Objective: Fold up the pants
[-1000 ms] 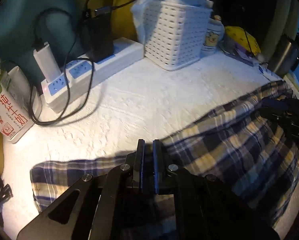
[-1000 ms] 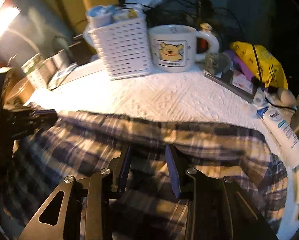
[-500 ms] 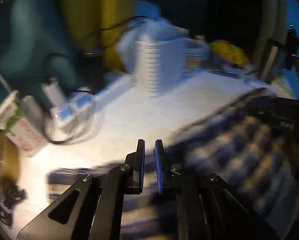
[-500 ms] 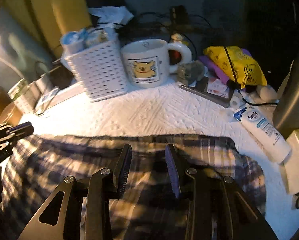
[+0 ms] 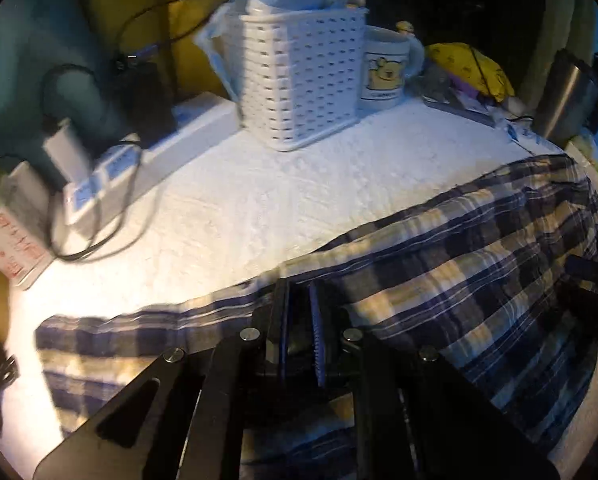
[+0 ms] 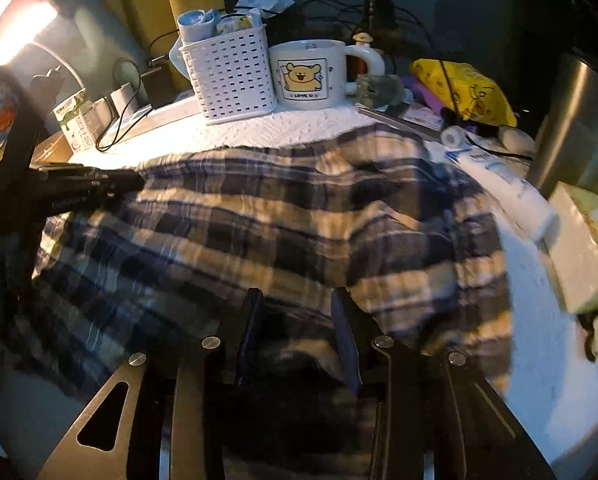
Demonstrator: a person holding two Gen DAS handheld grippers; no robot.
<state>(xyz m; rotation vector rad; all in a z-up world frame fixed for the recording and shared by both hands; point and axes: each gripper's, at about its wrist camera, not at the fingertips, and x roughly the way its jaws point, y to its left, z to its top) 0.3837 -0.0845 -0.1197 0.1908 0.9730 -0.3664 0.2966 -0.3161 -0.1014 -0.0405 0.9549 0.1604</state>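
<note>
The left gripper (image 5: 300, 304) shows a narrow slit between its jaws, nothing visibly pinched. The right gripper (image 6: 297, 312) stands parted over the plaid pants (image 6: 259, 216), cloth between its jaws; whether it grips I cannot tell. The pants lie spread across a white textured table cover (image 5: 259, 192). Behind stand a white perforated basket (image 5: 299, 80), a bear mug (image 6: 307, 76) and a power strip (image 5: 147, 160); a lamp glows far left (image 6: 19, 28).

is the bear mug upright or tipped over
Upright: the bear mug stands on its base beside the white basket, rim up and handle out to the side.
</note>
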